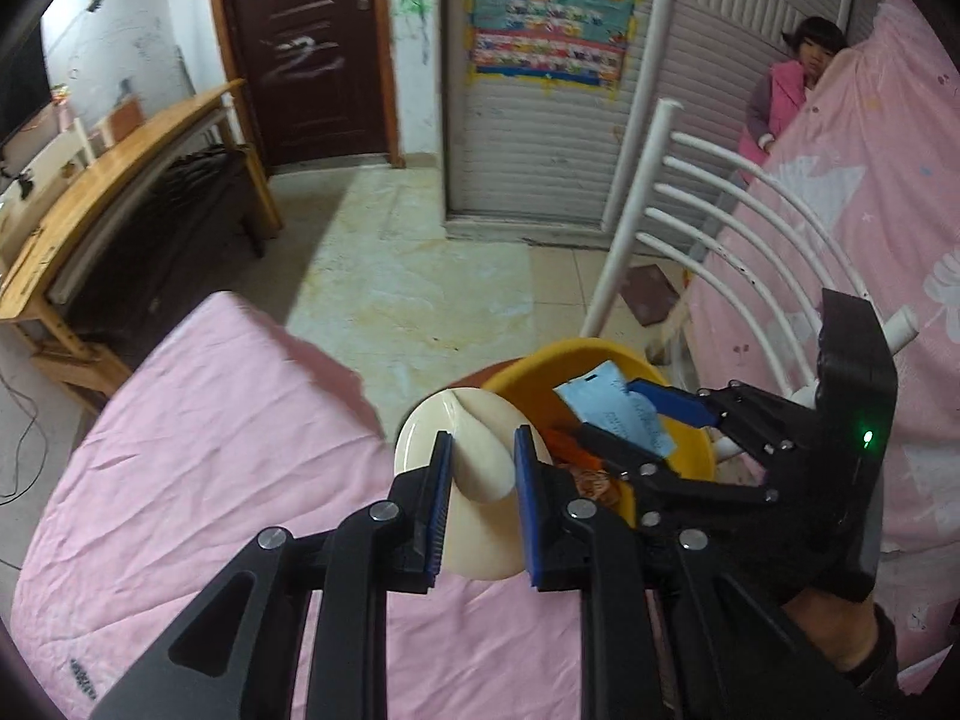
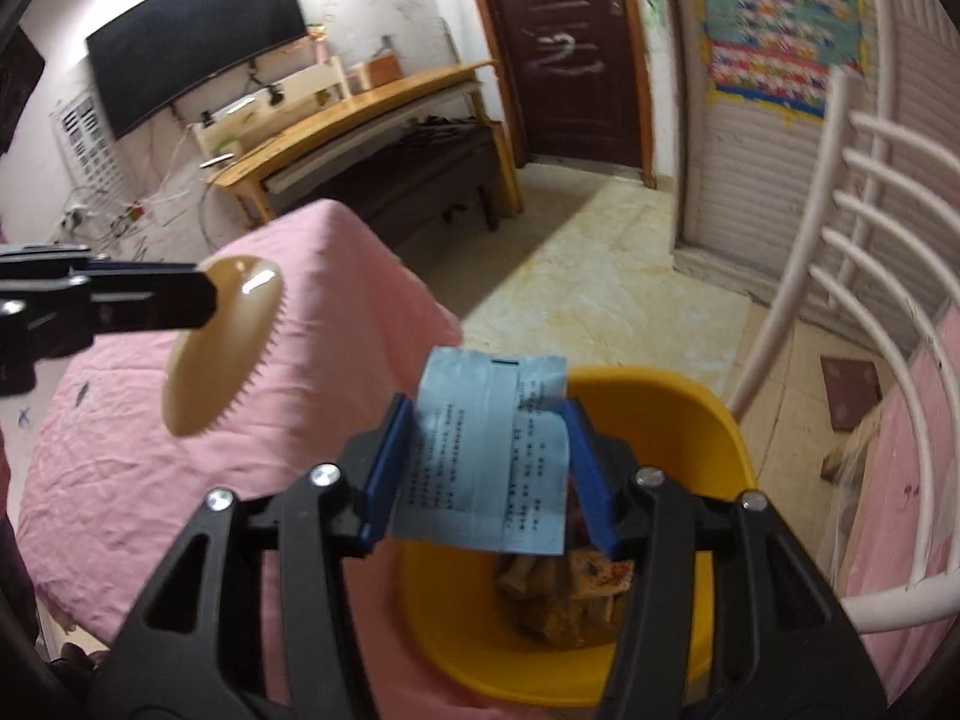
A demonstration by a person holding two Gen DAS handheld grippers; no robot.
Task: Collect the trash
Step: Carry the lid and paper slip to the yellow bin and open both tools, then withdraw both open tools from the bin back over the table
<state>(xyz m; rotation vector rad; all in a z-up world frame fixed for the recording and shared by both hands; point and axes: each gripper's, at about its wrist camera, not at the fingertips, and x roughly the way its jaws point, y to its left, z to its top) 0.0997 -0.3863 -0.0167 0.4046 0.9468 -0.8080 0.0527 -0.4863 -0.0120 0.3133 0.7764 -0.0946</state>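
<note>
My left gripper is shut on a cream oval plastic piece with a toothed edge, held over the pink bed's corner. The right wrist view shows that piece at the left, hanging from the left gripper. My right gripper is shut on a light blue printed paper, directly above the yellow bin. Crumpled brown and orange trash lies inside the bin. In the left wrist view the right gripper holds the paper over the bin.
A pink-sheeted bed fills the lower left. White metal bed rails and pink bedding stand to the right of the bin. A small person stands behind that bedding. A wooden desk and a dark screen line the far wall.
</note>
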